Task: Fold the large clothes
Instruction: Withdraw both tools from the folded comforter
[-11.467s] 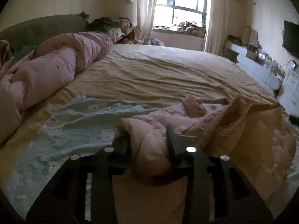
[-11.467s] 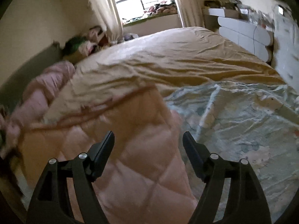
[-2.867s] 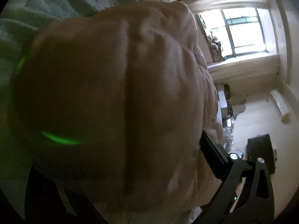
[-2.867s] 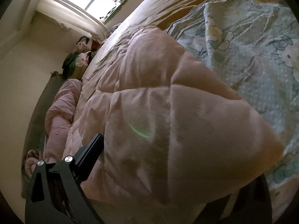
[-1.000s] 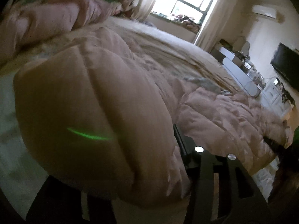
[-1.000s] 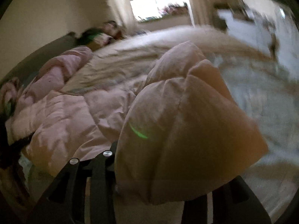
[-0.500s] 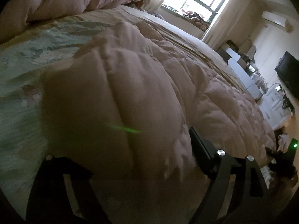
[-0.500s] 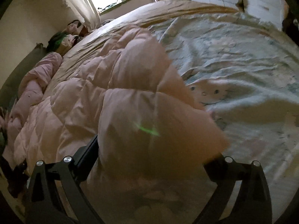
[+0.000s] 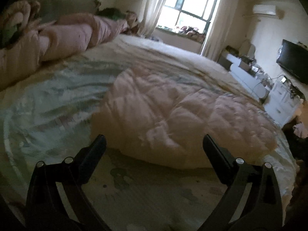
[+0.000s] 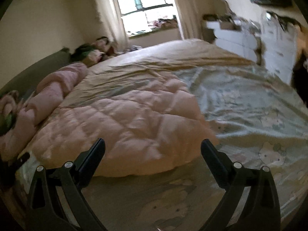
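**Pink quilt down on the bed, both grippers let go**

Pink quilted comforter [image 9: 173,115] lies in a puffy heap on the bed [image 9: 173,61], on top of a pale blue cartoon-print sheet [image 9: 48,105]. Near edge looks rounded and doubled, so prob. one fold is in; can't count layers from these views. Outline is lumpy, not squared, edges not lined up. Judgement: roughly mid-task. Left to do, likely: smooth it, at least one more fold to get a compact bundle.

Left gripper [image 9: 154,146]: jaws spread wide, nothing between them, just short of the quilt's near edge, not touching. Right gripper [image 10: 153,148]: same, jaws wide apart and empty, tips just beside the near edge.

View diffs:
- Left wrist view shows the quilt's left border against the sheet, plus TV [image 9: 294,65] and AC unit [image 9: 264,10] on the far wall; right end of the quilt runs toward the bed's edge.
- Right wrist view shows the quilt's right corner and a wide stretch of bare sheet w/ cat print [image 10: 271,154] beyond it.
- Both show a second rolled pink duvet [image 10: 57,88] by the headboard, well apart.
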`<state>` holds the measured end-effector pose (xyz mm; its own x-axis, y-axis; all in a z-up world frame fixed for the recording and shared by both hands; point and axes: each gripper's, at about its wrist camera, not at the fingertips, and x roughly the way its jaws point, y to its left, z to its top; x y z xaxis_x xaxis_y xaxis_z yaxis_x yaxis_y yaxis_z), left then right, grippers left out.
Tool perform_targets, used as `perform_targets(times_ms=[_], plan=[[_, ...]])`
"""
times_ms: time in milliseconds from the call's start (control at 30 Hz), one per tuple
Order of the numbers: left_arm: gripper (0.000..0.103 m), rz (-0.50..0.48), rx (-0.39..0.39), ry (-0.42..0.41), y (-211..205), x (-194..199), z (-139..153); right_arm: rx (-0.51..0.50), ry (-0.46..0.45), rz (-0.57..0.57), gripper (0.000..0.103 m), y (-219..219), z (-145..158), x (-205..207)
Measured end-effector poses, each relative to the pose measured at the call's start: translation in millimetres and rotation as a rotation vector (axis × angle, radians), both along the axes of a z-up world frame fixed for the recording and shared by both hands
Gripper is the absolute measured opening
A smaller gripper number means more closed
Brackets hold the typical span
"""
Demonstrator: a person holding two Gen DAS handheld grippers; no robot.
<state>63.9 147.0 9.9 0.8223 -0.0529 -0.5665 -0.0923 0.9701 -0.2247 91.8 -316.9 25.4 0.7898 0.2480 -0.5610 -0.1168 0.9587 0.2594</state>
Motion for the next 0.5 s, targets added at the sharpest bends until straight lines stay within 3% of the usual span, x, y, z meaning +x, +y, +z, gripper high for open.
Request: perform_targets(times_ms=[233, 500], plan=[[0.094, -0.016, 0.038, -0.052, -15.6, -34.6, 26.6, -0.012, -0.066, 0.092, 0.099, 43.0, 18.2, -40.3], [0.094, -0.029, 0.046, -0.061, -23.7, -53.6, 27.9, -0.084, -0.099, 0.156, 0.099, 84.6, 14.2, -68.2]])
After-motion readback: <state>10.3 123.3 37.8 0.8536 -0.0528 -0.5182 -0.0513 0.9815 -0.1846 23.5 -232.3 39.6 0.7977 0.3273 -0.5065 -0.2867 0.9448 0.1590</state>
